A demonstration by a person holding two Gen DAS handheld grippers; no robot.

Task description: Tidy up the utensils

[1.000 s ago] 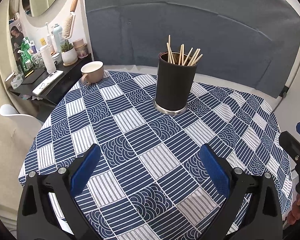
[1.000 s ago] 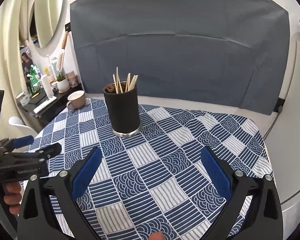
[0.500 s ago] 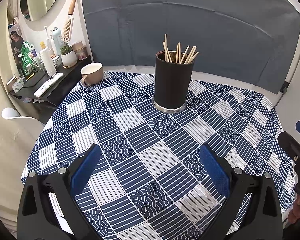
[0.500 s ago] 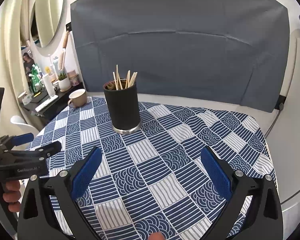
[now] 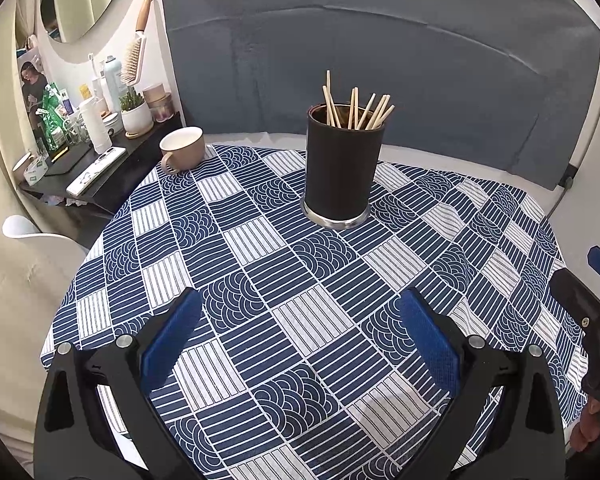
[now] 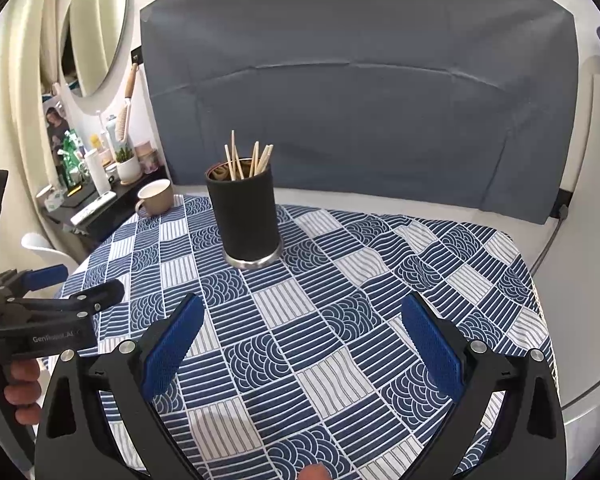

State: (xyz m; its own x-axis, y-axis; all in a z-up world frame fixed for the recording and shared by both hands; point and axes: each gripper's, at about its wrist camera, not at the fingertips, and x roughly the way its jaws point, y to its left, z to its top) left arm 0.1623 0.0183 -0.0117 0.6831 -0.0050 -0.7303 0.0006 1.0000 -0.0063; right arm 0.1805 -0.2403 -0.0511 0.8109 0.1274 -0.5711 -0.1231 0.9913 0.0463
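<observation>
Chopsticks point(image 5: 356, 106) upright in holder point(image 5: 342, 168), tips fanned upward

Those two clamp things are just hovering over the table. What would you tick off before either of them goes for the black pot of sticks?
1. Left gripper open and holding nothing: ok.
2. Right gripper open and holding nothing: ok.
3. Black pot standing upright on the tablecloth: ok.
4. Wooden sticks all inside the pot, none lying loose on the cloth: ok, as far as both views show.
5. Path to the pot unobstructed: ok; the mug sits off at the far left edge.
6. What else lies inside the pot beneath the sticks: cannot tell.
</observation>
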